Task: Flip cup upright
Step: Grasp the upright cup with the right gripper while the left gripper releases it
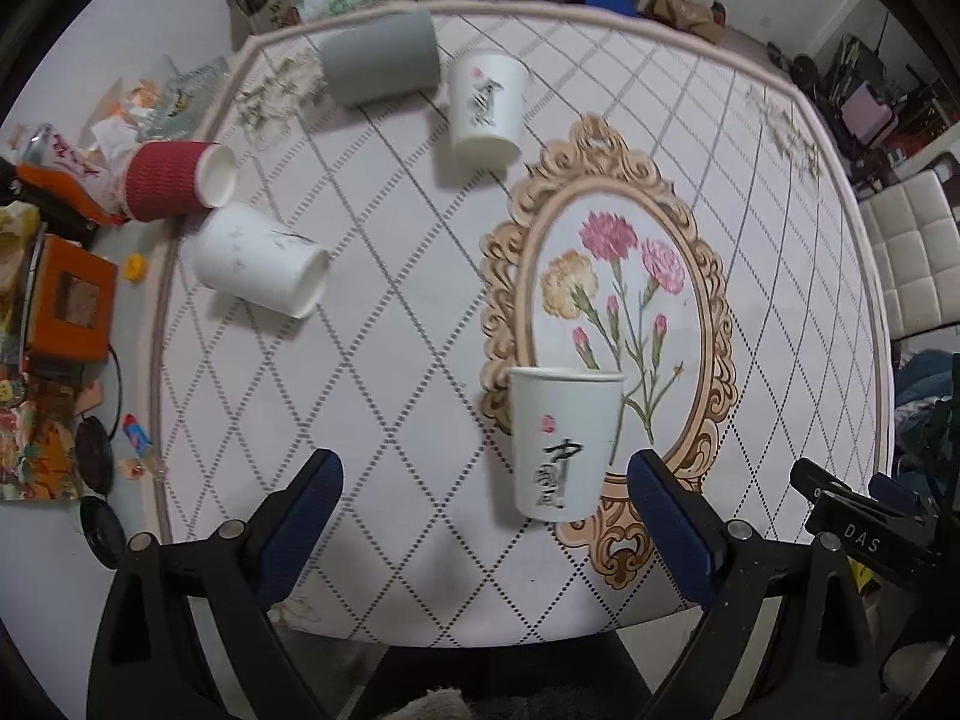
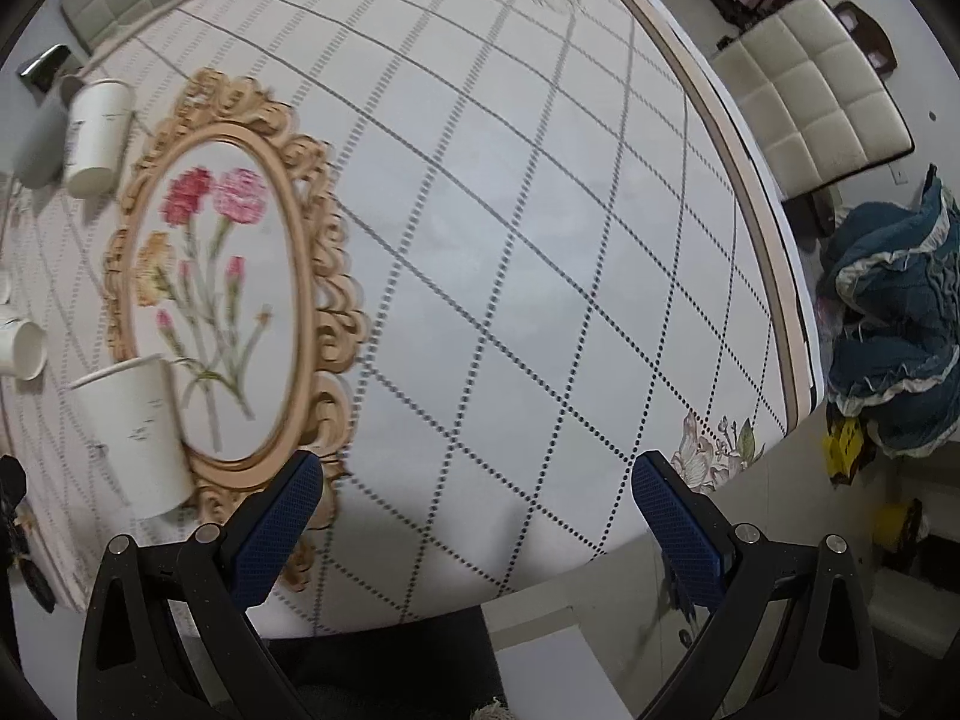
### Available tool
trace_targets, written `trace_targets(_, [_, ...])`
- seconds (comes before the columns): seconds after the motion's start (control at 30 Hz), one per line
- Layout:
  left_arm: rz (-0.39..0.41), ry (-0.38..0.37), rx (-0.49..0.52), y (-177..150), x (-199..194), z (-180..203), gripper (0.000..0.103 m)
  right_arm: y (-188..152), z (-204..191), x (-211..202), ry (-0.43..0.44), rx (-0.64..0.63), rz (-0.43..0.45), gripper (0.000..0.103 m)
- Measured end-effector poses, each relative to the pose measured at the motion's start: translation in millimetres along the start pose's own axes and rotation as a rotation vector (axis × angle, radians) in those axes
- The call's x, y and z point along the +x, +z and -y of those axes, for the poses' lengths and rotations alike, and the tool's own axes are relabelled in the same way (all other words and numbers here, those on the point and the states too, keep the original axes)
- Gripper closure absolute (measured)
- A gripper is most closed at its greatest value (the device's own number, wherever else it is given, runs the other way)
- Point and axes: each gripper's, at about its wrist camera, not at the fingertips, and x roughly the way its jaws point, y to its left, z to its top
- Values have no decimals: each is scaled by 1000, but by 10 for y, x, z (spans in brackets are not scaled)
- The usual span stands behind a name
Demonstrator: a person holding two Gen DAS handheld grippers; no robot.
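White paper cup [image 1: 561,444] is seen upright, lower centre of frame, btwn wide-spread fingers of left gripper [image 1: 483,504], untouched. Right gripper [image 2: 477,507] is spread wide too, nothing held, over tablecloth [image 2: 510,240].

At nine o'clock in your right wrist view, a white paper cup lying on its side [image 2: 21,348] is cut off by the edge, and the whole flower-printed tablecloth [image 2: 480,210] there smears with blur. The tall white paper cup's [image 1: 561,444] inside stays hidden.
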Motion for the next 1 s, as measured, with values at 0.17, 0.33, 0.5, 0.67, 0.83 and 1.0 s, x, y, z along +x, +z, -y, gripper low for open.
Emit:
trace_targets(0.17, [31,25,-36,-131,-19,-388,6,-10,-395,-246,40,-58,45,0])
trace_targets(0.33, [7,104,-113,-369,283,-895,6,-72,-947,-281,67,-174,55,0])
trace_targets(0.5, [-15,175,-141,-583,565,-1254,1,-187,-1436,-166,114,-259,27,0])
trace_targets(0.67, [-49,172,-175,-702,729,-1414,1,-158,-1708,-5,95,-291,9,4])
trace_targets(0.83, [-59,168,-165,-740,806,-1415,1,-57,-1838,212,95,-272,-47,23])
trace_targets(1.0, [-62,165,-150,-708,839,-1371,1,7,-1827,380,140,-207,-110,39])
